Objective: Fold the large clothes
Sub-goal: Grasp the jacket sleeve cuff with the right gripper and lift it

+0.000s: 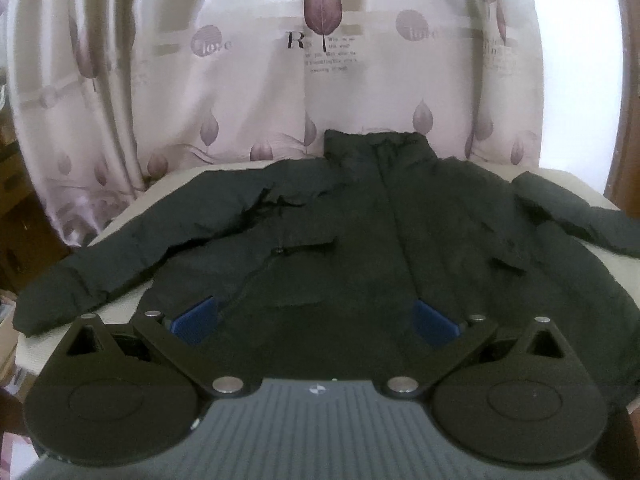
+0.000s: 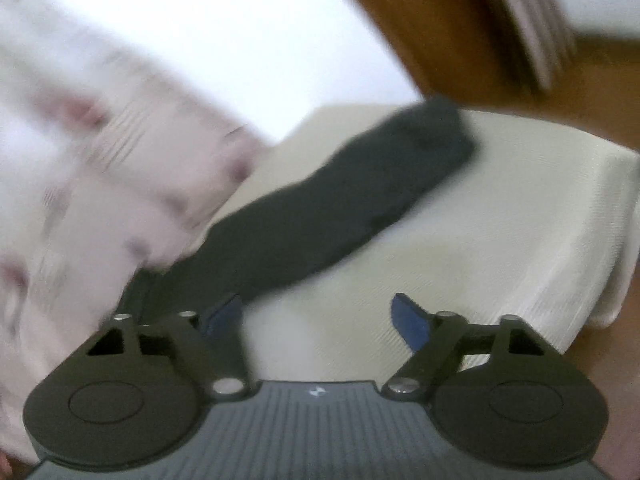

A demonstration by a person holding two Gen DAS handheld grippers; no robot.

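Left wrist view first: the black jacket (image 1: 360, 216) is spread flat, front up, on the table with the cream cloth (image 1: 560, 176) over it, collar pointing away from me toward the curtain (image 1: 200, 80). That curtain is the pinkish one with purple leaves and the word "love" printed on it. Both sleeves stick out to the sides, 1 running off toward the lower left, the other toward the right edge of the frame. My left gripper (image 1: 316, 318) hangs just over the hem end of the jacket with its 2 blue pads (image 1: 196, 318) spread wide apart, and nothing is pinched between them. Whether they're brushing the fabric or a bit above it, I can't tell from this angle.

Right wrist view is pretty smeared, so bear with me. My right gripper (image 2: 320, 320) is tilted and also has its jaws apart, a bit narrower than the left, gripping nothing. In front of it 1 dark sleeve (image 2: 340, 200) lies diagonally across the cream cloth (image 2: 500, 240), cuff end toward the upper right. The sleeve's near end runs down by the left-hand blue pad (image 2: 224, 316), but I can't tell if they touch. Blurry curtain (image 2: 80, 160) on the left, a brown wooden frame (image 2: 420, 28) across the top right.
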